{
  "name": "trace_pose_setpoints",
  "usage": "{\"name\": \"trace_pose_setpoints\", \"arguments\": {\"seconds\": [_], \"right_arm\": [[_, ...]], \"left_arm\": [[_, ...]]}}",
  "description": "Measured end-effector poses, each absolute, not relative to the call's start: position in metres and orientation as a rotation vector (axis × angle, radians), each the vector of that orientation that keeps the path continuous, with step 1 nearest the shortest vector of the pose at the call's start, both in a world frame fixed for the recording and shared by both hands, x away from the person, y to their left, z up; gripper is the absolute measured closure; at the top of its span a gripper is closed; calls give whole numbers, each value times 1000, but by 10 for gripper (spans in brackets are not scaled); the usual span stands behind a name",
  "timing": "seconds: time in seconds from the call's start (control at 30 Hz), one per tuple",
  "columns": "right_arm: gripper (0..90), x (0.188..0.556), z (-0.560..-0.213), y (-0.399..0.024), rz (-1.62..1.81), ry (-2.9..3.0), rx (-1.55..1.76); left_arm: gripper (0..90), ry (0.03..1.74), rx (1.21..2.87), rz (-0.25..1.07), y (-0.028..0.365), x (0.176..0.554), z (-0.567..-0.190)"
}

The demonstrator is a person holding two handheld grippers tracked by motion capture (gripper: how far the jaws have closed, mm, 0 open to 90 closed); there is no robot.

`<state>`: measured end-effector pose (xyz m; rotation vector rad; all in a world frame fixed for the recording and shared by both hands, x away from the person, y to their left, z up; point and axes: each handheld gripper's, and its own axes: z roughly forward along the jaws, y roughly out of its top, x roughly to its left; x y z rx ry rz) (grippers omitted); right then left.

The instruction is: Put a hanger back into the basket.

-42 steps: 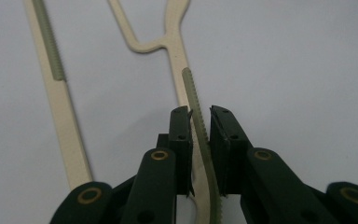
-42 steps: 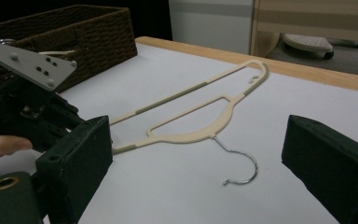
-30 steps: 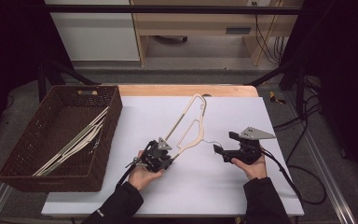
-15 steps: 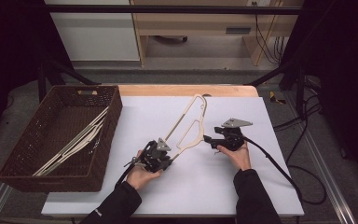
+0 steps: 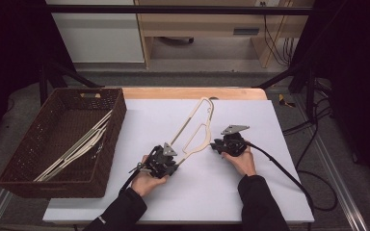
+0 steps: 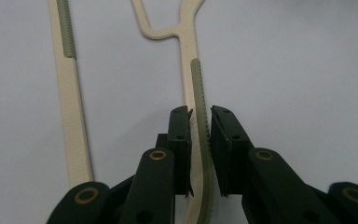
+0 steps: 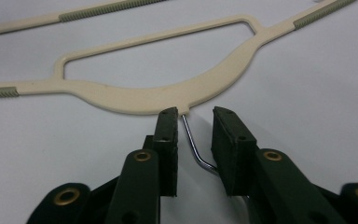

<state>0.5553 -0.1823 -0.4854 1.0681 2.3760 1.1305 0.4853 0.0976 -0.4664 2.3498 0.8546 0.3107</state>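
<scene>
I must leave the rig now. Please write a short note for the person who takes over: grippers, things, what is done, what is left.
Left gripper: jaws around one arm of the cream hanger, at its ribbed strip; looks gripped.
Right gripper: open, jaws on both sides of the metal hook, not closed on it.
Hanger lies flat on the white table.
Brown basket, at the table's left, holds more hangers.
Probably left: close on the hook, move the hanger to the basket.
</scene>
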Motion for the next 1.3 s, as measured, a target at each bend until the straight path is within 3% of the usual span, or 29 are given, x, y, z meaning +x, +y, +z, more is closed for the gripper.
{"name": "trace_pose_setpoints", "arguments": {"seconds": [0.17,0.47,0.67,0.9,1.3], "right_arm": [[842,554,-485,-182,1118,2395,1032],[886,557,-485,-184,1125,2431,981],[892,557,-482,-185,1132,2451,982],[894,551,-466,-187,1171,2440,964],[895,540,-443,-181,1147,2447,1016]], "left_arm": [[778,857,2347,305,98,486,-466],[762,860,2338,304,98,486,-466],[677,875,2285,322,101,487,-461],[506,871,2274,377,96,495,-458],[363,727,2283,521,41,511,-442]]}}
